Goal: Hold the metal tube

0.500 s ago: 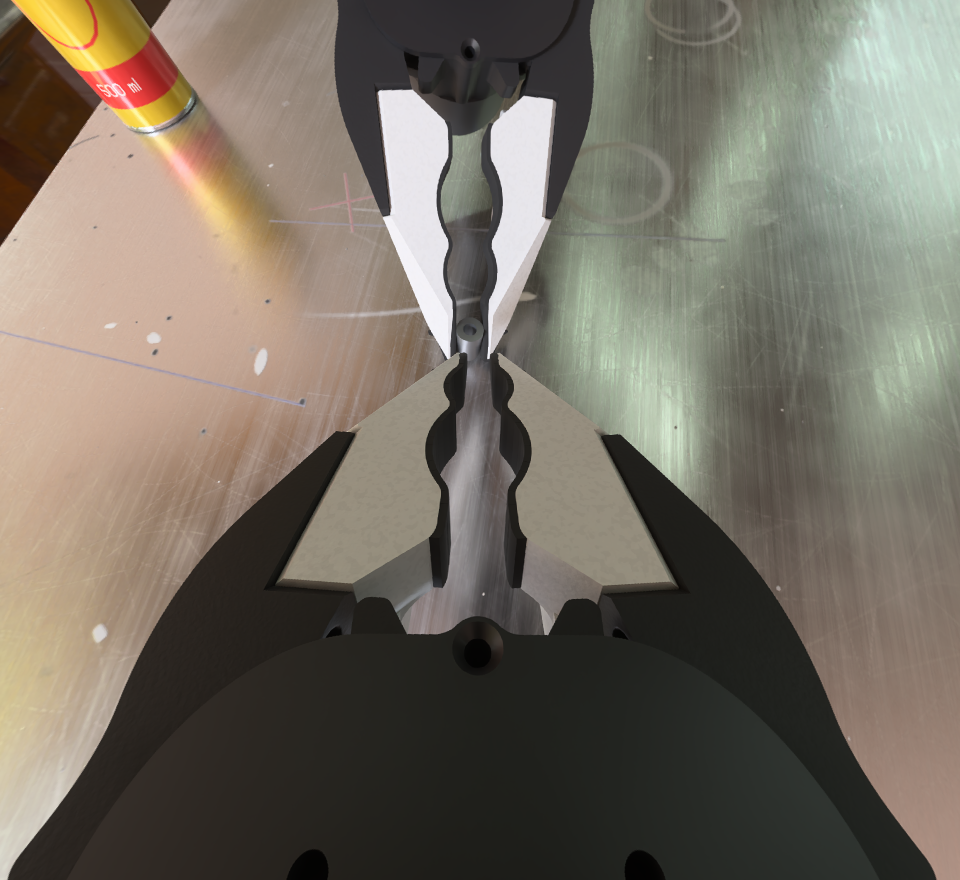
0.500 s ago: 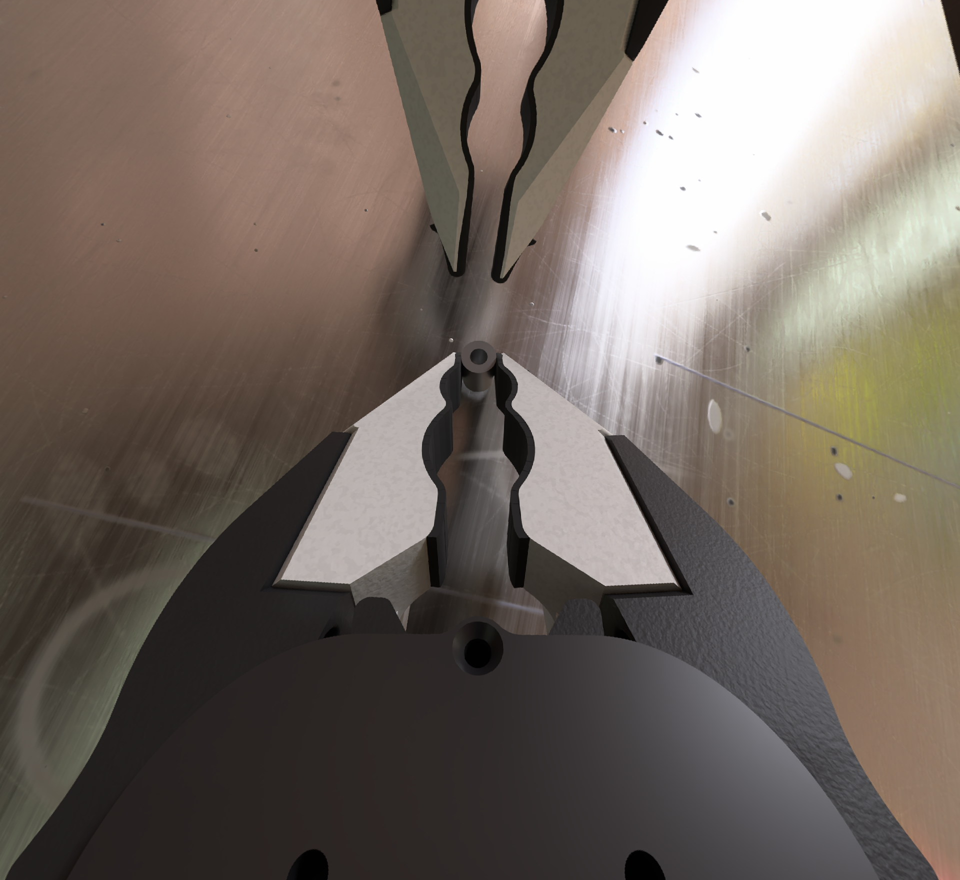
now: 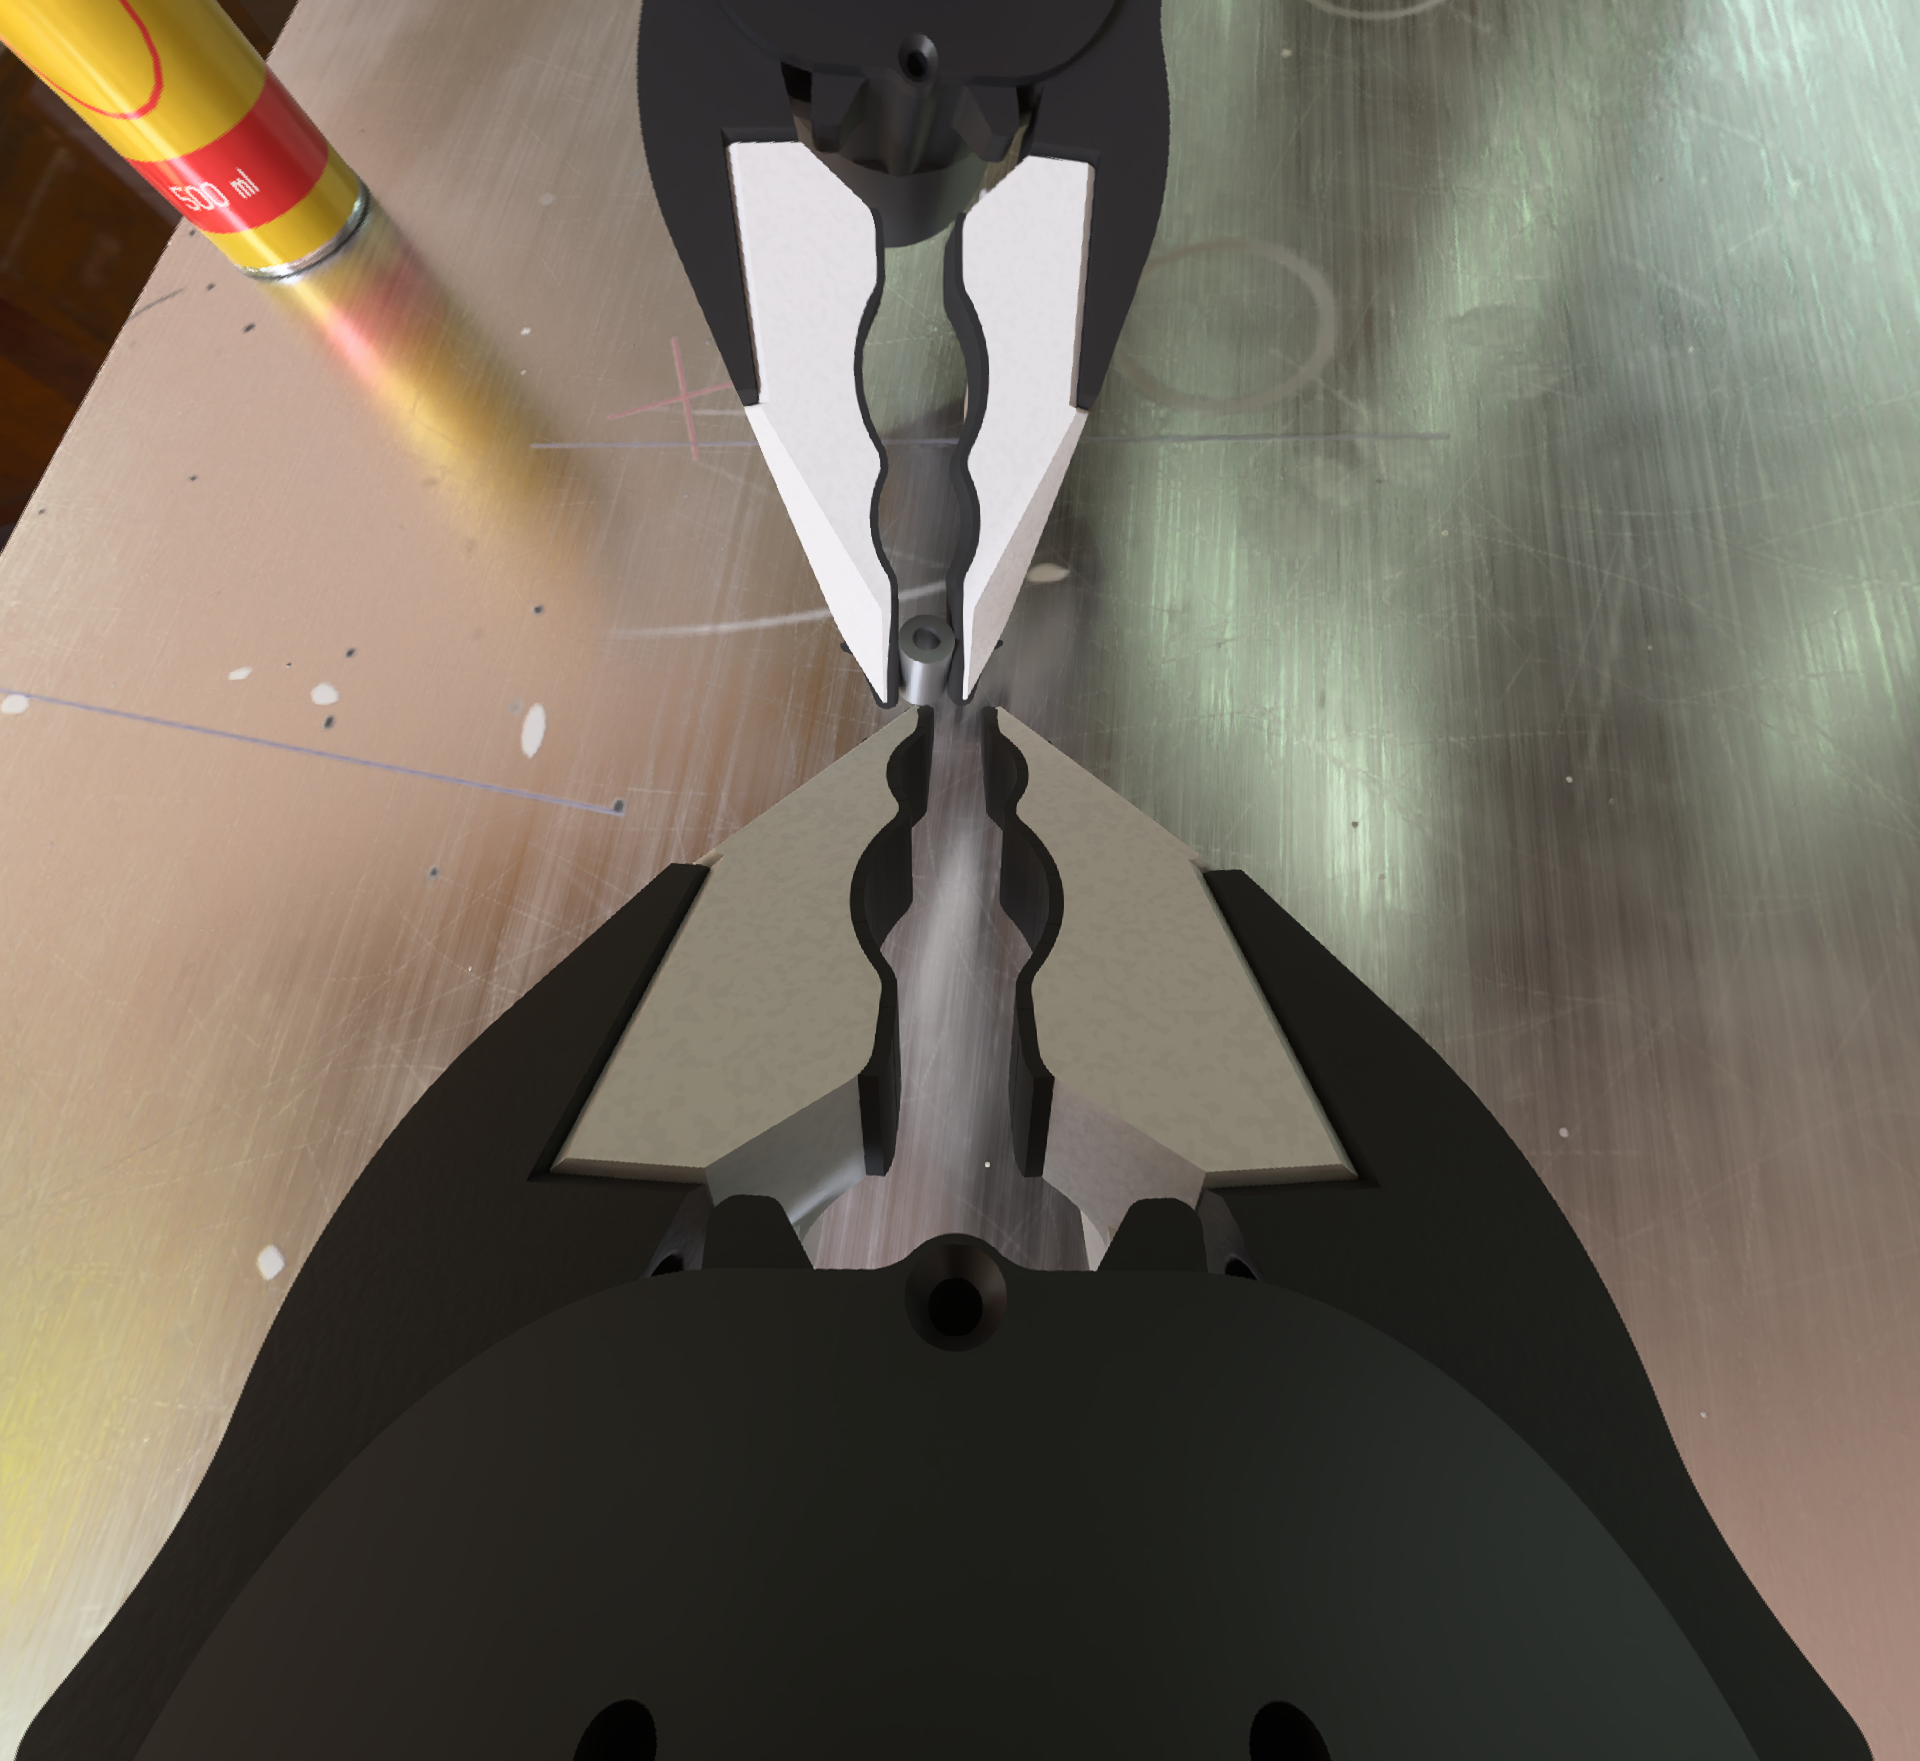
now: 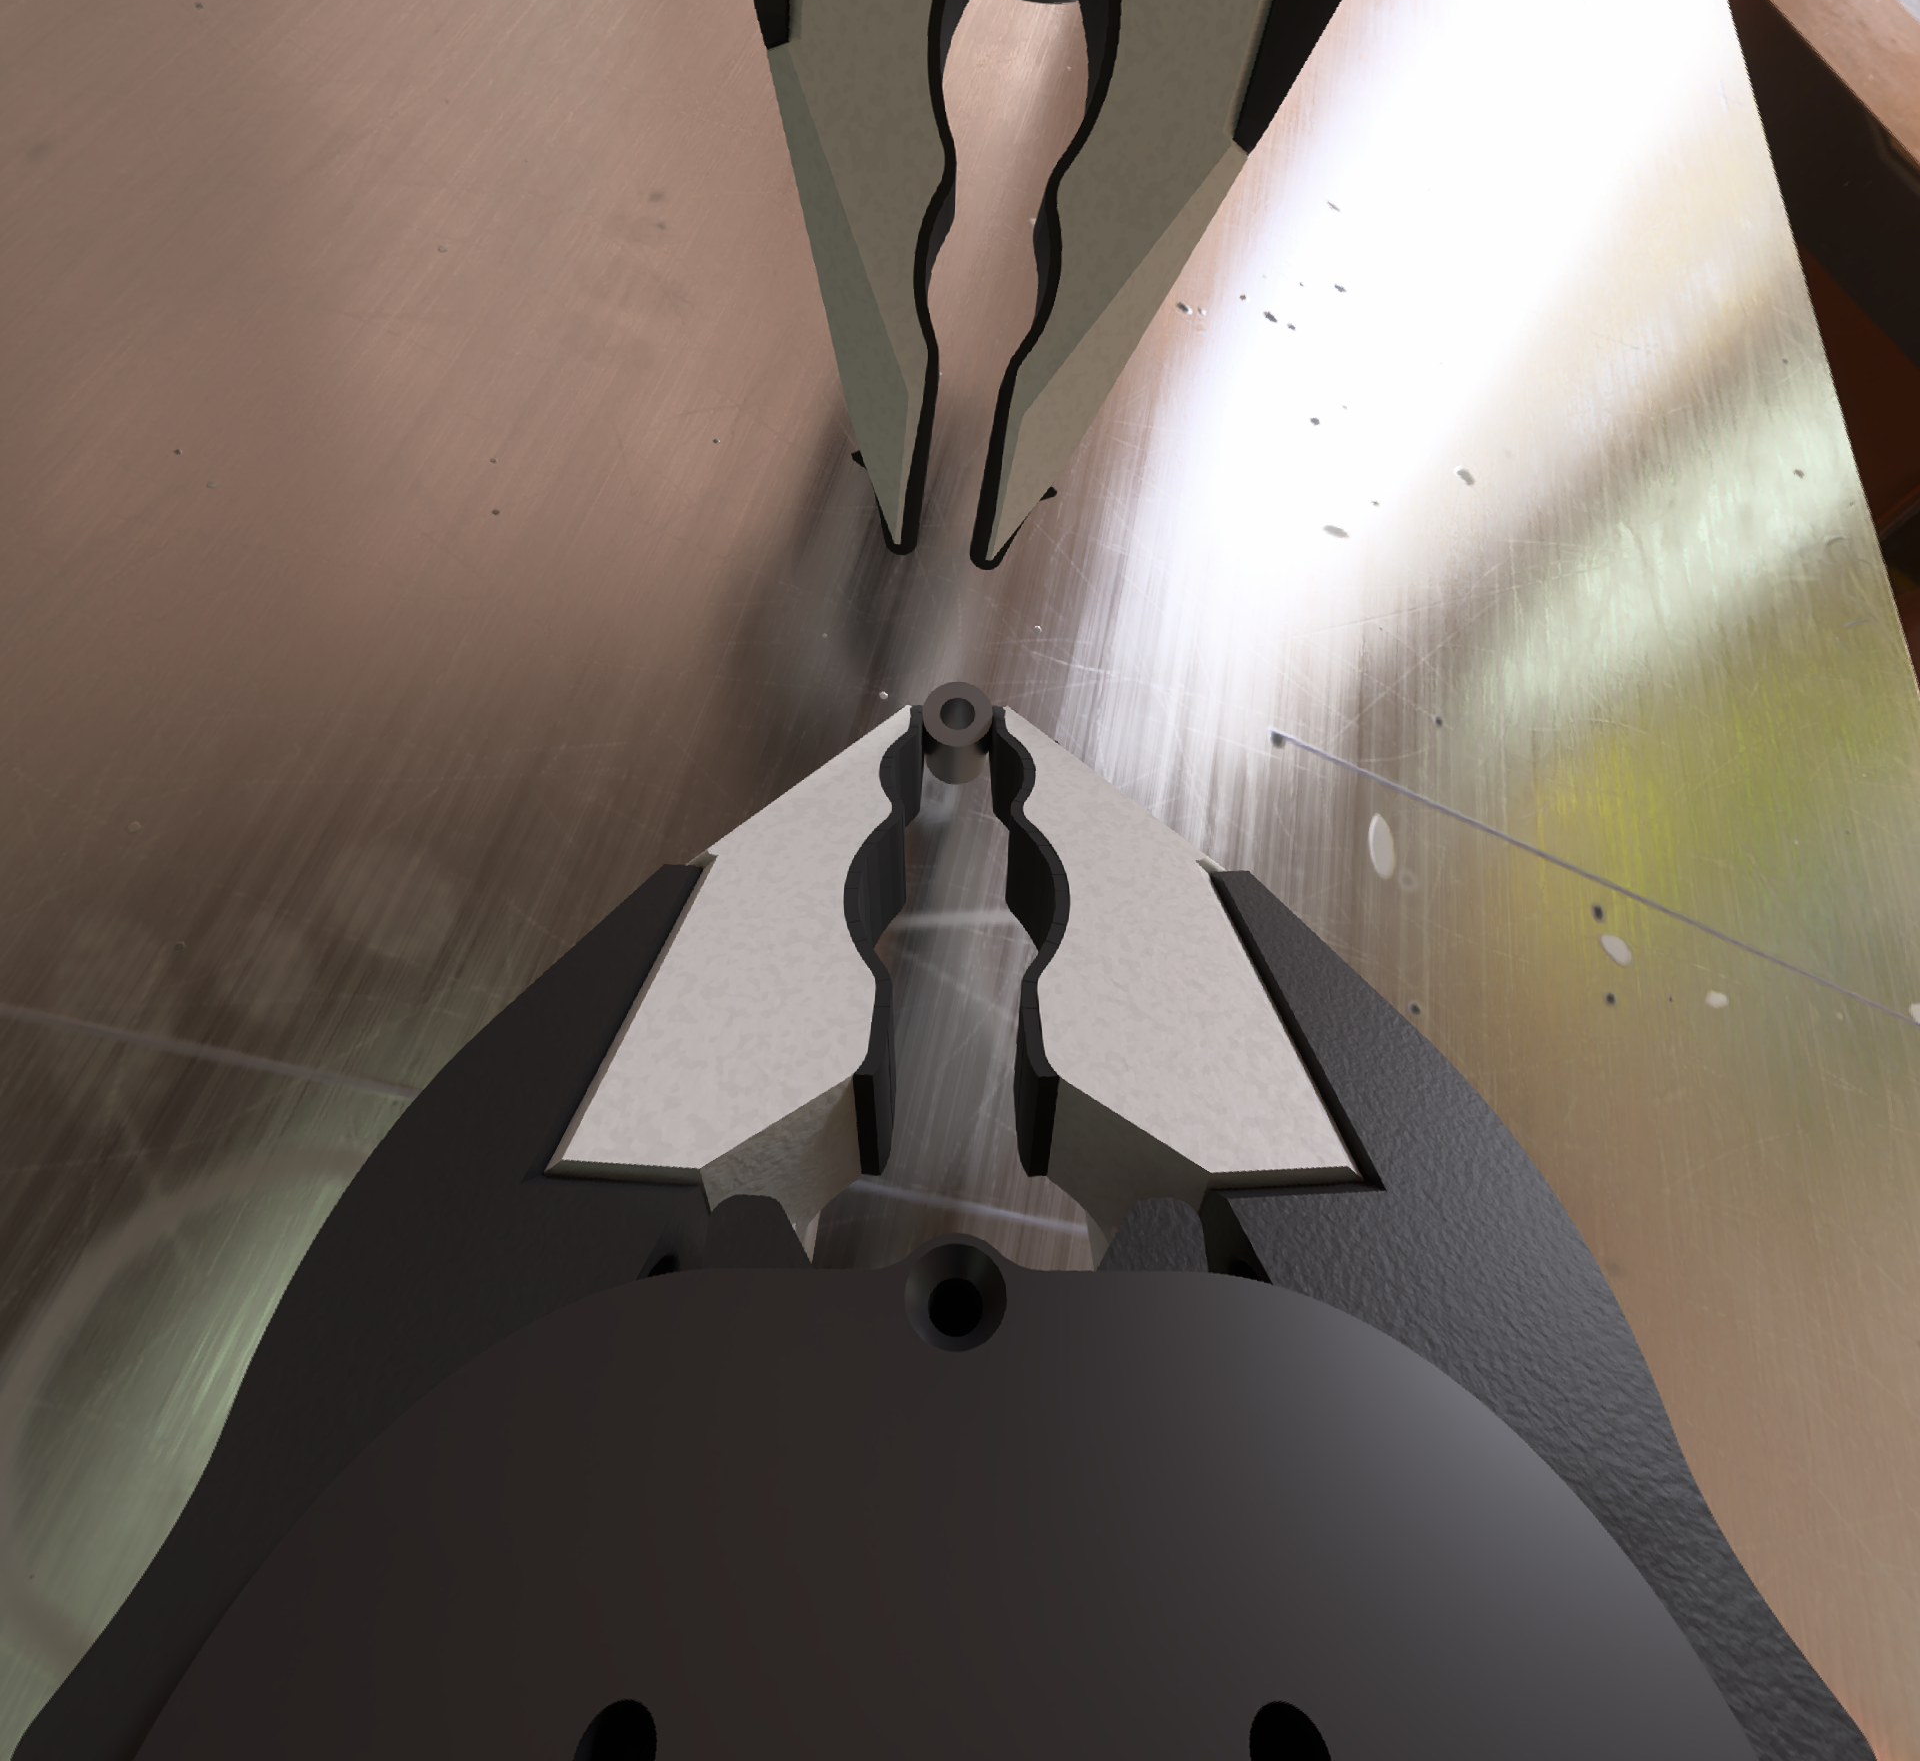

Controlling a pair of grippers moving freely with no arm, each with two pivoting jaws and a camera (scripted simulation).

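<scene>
The metal tube (image 4: 956,724) is a short grey piece seen end-on, pinched between the white pads of my right gripper (image 4: 956,716). In the left wrist view the tube (image 3: 926,657) sits between the right gripper's white fingertips (image 3: 878,662), which come down from the top. My left gripper (image 3: 958,722), with beige pads, points at the tube from just short of it. Its jaws stand a narrow gap apart with nothing between them. In the right wrist view the left gripper (image 4: 940,553) hangs beyond the tube, its tips not touching it.
A scratched metal tabletop (image 3: 1558,776) lies under both grippers. A yellow and red spray can (image 3: 208,122) lies at the far left near the table's edge. The table's right edge (image 4: 1766,257) shows in the right wrist view.
Both views have shifted slightly. A pencil at the top right of the left wrist view has left the frame. The right gripper still holds the tube, and the left jaws keep the same gap.
</scene>
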